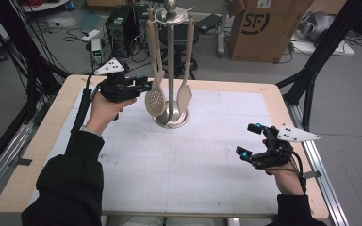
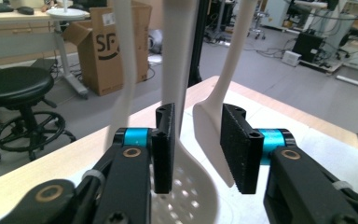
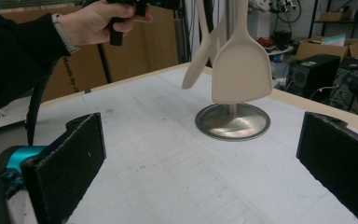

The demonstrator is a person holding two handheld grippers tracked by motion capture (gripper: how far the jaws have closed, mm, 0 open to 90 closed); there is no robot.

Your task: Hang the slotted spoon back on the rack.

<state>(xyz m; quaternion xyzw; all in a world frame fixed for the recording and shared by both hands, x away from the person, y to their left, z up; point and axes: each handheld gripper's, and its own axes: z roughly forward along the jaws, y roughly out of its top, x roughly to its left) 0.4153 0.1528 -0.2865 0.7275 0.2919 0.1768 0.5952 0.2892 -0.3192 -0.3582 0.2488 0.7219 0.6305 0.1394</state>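
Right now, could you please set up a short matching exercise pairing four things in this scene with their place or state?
Things:
1. slotted spoon
2. left gripper
3. right gripper
4. cardboard box

Places or states:
A. on the floor beyond the table's far edge
B. open, raised beside the hanging utensils
C. hanging from the metal stand, bowl full of holes
D. open, low over the near right part of the table

Pairs: 1-C, 2-B, 3-D, 4-A
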